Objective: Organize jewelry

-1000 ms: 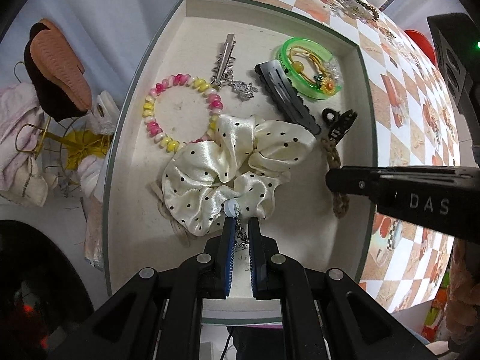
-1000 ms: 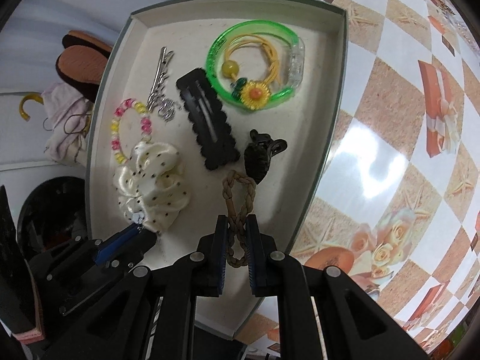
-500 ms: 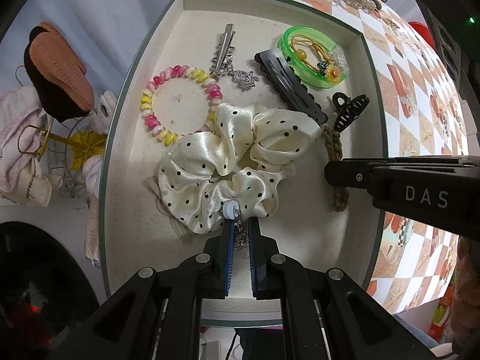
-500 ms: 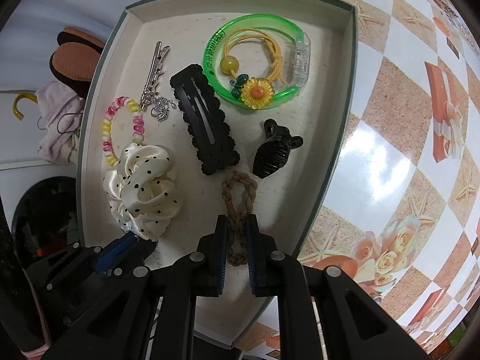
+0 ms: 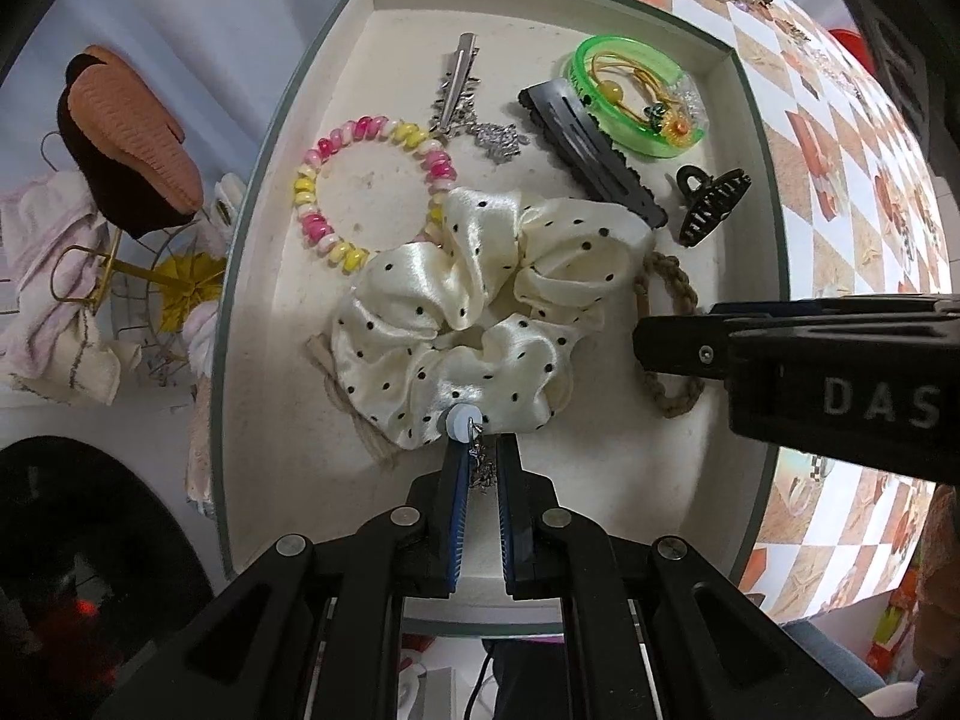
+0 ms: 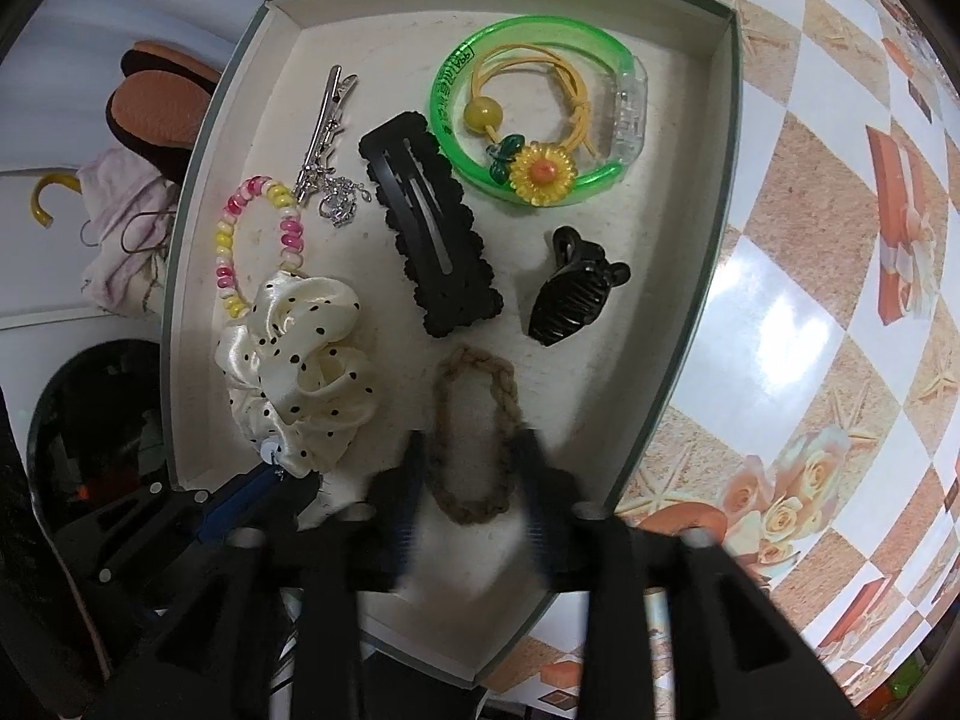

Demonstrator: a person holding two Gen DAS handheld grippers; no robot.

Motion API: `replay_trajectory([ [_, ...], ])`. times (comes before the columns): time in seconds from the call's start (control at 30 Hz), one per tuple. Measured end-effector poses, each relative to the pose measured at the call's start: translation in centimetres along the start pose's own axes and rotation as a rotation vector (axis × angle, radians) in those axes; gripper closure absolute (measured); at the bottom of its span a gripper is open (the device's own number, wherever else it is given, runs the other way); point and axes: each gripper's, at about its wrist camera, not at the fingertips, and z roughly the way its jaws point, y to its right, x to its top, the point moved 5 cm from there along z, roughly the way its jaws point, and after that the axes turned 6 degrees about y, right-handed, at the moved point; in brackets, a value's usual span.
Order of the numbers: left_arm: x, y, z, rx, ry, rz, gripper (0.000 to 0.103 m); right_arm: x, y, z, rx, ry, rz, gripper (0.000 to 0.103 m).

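A shallow cream tray holds the jewelry. My left gripper is shut on a small chain earring with a white disc, just above the tray beside a cream polka-dot scrunchie. My right gripper is open, its blurred fingers on either side of a brown braided hair tie lying on the tray floor.
The tray also holds a pink-yellow bead bracelet, a silver clip, a black snap clip, a black claw clip and a green bangle with a sunflower tie. The checkered table lies to the right.
My right gripper has opened and let go of the braided hair tie, which now lies on the tray. My left gripper stays shut on the earring.
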Motion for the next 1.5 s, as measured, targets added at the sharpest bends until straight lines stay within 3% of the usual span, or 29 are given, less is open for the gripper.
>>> replay_trajectory([
  [0.17, -0.1, -0.3, -0.9, 0.01, 0.007, 0.007, 0.09, 0.1, -0.6, -1.4, 0.018, 0.018, -0.006, 0.056],
  [0.5, -0.5, 0.1, -3.3, 0.008, 0.022, 0.021, 0.088, 0.1, 0.6, -5.0, 0.008, 0.064, 0.015, 0.045],
  [0.53, -0.5, 0.3, -3.6, 0.012, 0.021, 0.02, 0.061, -0.1, 0.7, -5.4, 0.004, 0.065, 0.015, 0.045],
  [0.57, -0.4, 0.4, -3.9, 0.017, 0.024, 0.019, 0.018, -0.1, 0.8, -5.6, 0.002, 0.064, 0.015, 0.045],
  [0.6, -0.3, 0.4, -4.4, 0.03, 0.04, 0.015, 0.008, -0.2, 1.0, -5.8, 0.0, 0.065, 0.017, 0.045],
  [0.87, 0.9, 0.8, -7.2, 0.039, 0.086, 0.01, 0.005, -0.9, 2.4, -8.1, -0.043, 0.067, -0.003, 0.045],
  [0.93, 1.2, 0.6, -7.8, 0.056, 0.102, 0.009, 0.005, -0.8, 2.6, -8.9, -0.054, 0.079, -0.018, 0.04],
  [1.0, 1.6, 0.2, -8.5, 0.078, 0.116, 0.009, 0.005, -0.6, 2.5, -9.9, -0.067, 0.1, -0.034, 0.023],
  [1.03, 1.6, 0.1, -8.9, 0.082, 0.121, 0.007, 0.005, -0.4, 2.3, -10.6, -0.072, 0.115, -0.042, 0.021],
  [1.23, 3.0, -0.3, -12.4, 0.127, 0.188, 0.001, 0.005, 0.3, 1.2, -14.1, -0.117, 0.193, -0.086, 0.018],
  [1.5, 4.5, -0.6, -16.4, 0.132, 0.247, -0.017, 0.005, 0.6, -0.9, -18.1, -0.145, 0.292, -0.136, 0.017],
])
